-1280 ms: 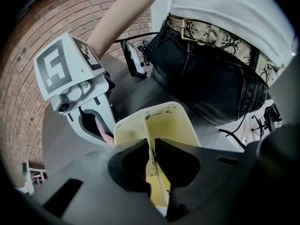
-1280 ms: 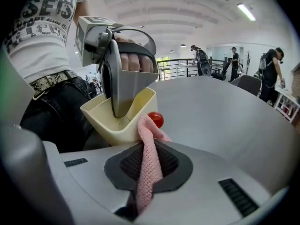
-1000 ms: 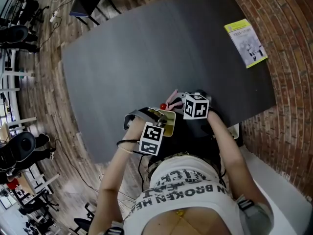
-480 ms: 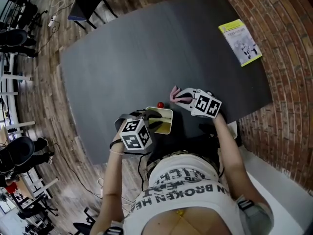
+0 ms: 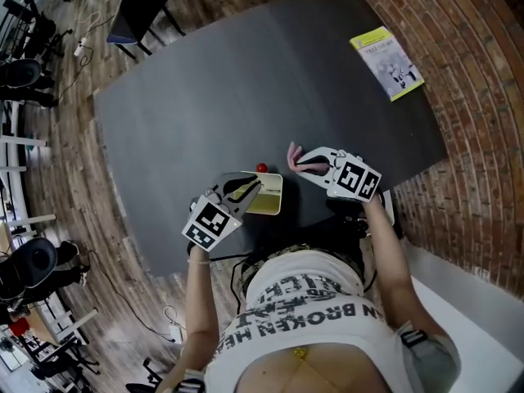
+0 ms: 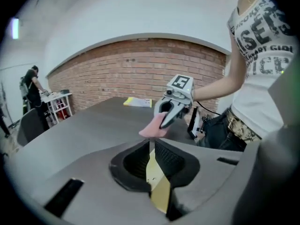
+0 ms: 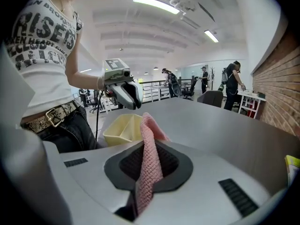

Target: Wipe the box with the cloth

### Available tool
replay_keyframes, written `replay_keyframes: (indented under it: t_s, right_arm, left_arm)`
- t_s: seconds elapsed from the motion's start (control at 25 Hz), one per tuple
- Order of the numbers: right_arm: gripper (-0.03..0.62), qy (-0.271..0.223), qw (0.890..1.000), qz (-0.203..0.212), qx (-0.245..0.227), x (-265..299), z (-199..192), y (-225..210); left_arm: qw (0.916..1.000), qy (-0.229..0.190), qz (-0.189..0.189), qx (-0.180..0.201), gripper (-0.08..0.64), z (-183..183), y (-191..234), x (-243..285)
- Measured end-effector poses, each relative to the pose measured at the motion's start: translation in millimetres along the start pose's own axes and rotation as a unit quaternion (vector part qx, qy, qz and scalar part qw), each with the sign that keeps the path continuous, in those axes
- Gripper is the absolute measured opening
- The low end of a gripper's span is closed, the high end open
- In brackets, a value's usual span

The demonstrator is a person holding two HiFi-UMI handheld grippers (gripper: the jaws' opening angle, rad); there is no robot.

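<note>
A pale yellow open box (image 5: 267, 196) is at the near edge of the dark table (image 5: 246, 80). My left gripper (image 5: 246, 191) is shut on one wall of it. That thin yellow wall (image 6: 157, 184) stands between the pads, and the jaws have just been closing on it. My right gripper (image 5: 309, 166) is shut on a pink cloth (image 5: 295, 155), a little to the right of the box and apart from it. In the right gripper view the cloth (image 7: 150, 163) hangs from the jaws, with the box (image 7: 123, 128) and the left gripper (image 7: 125, 95) behind it.
A small red ball (image 5: 262, 168) lies on the table just beyond the box. A yellow-green booklet (image 5: 386, 62) lies at the far right corner. A black chair (image 5: 139, 11) stands past the far left edge. The person's body is close against the near edge.
Both grippers have come up. The left gripper has rolled, swinging its marker cube out to the left while keeping hold of the box. The right gripper has moved right with the cloth.
</note>
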State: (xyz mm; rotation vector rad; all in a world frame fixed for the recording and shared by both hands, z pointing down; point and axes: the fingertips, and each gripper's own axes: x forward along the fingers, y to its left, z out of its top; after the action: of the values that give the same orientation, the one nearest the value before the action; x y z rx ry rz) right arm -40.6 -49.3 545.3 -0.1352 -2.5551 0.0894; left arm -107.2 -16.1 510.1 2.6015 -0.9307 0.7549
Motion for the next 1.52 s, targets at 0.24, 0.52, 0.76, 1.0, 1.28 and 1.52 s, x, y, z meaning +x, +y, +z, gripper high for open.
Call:
replay_keyframes:
  t_s: [0.24, 0.52, 0.76, 1.0, 1.28, 1.52]
  right_arm:
    - [0.017, -0.039, 0.999, -0.038, 0.002, -18, 20, 15]
    - [0.017, -0.070, 0.993, -0.090, -0.020, -29, 38, 22]
    - [0.017, -0.094, 0.988, -0.109, -0.049, -36, 67, 28]
    - [0.017, -0.121, 0.984, -0.120, -0.047, -41, 84, 42]
    - [0.017, -0.200, 0.966, -0.161, -0.024, -63, 112, 55]
    - [0.017, -0.238, 0.954, -0.181, -0.025, -88, 131, 61]
  left_arm:
    - [0.9961, -0.052, 0.057, -0.042, 0.008, 10, 0, -5]
    - [0.9926, -0.066, 0.087, -0.053, 0.008, 8, -6, -8]
    - [0.9879, -0.093, 0.100, -0.074, 0.008, 14, -9, -19]
    - [0.9809, -0.130, 0.105, -0.099, 0.006, 22, -8, -25]
    - [0.9720, -0.184, 0.114, -0.091, 0.008, 54, -11, -42]
    - [0.9672, -0.214, 0.116, -0.073, 0.008, 90, -22, -52]
